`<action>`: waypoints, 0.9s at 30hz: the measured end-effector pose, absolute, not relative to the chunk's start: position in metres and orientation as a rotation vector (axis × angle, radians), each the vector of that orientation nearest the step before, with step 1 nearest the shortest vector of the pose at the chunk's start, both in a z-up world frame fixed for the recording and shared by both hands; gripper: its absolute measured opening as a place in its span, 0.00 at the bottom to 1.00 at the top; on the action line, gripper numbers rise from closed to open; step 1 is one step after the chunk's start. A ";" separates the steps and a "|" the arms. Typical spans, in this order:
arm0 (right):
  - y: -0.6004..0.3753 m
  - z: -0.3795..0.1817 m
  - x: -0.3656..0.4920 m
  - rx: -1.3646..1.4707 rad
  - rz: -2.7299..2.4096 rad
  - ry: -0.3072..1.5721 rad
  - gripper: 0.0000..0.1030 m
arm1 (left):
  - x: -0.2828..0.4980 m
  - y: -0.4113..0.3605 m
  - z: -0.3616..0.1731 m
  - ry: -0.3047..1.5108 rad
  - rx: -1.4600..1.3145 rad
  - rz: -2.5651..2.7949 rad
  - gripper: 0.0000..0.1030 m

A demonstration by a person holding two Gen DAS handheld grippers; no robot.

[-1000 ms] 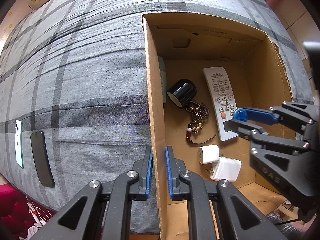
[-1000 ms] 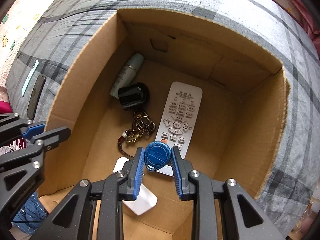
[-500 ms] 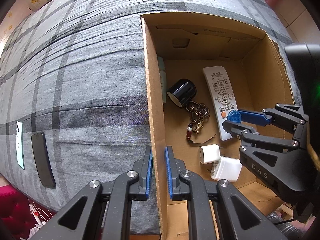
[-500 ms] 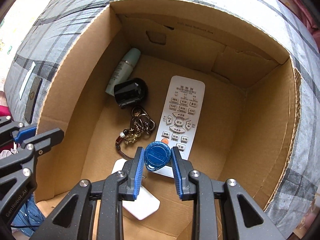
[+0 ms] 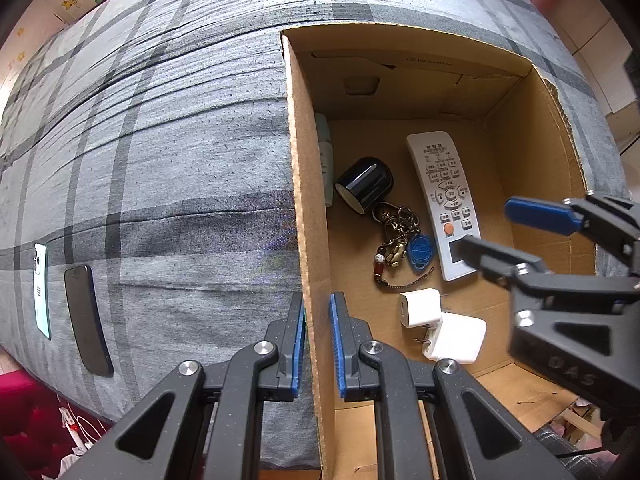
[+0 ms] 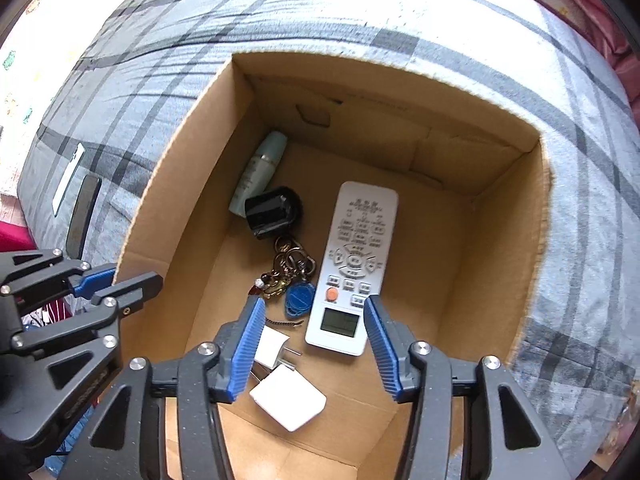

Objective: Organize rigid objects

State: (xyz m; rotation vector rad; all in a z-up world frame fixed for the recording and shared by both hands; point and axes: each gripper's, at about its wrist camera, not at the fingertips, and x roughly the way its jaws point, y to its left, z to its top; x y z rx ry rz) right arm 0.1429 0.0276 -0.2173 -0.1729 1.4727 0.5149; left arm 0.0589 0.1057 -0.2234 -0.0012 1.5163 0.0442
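Left gripper I've got pinching the cardboard box wall; box sits on wrinkly grey plaid fabric. Right gripper just spread, empty; blue oval tag lies on the box floor.

A home bedroom: a bed under a grey plaid sheet, two phones lying on it, nursery-patterned wallpaper at the far left, and a box of household items.

key fob in box, left of remote
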 end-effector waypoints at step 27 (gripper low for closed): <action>-0.052 -0.135 0.117 -0.108 0.314 1.427 1.00 | 0.054 0.100 -0.211 1.487 0.027 0.071 0.13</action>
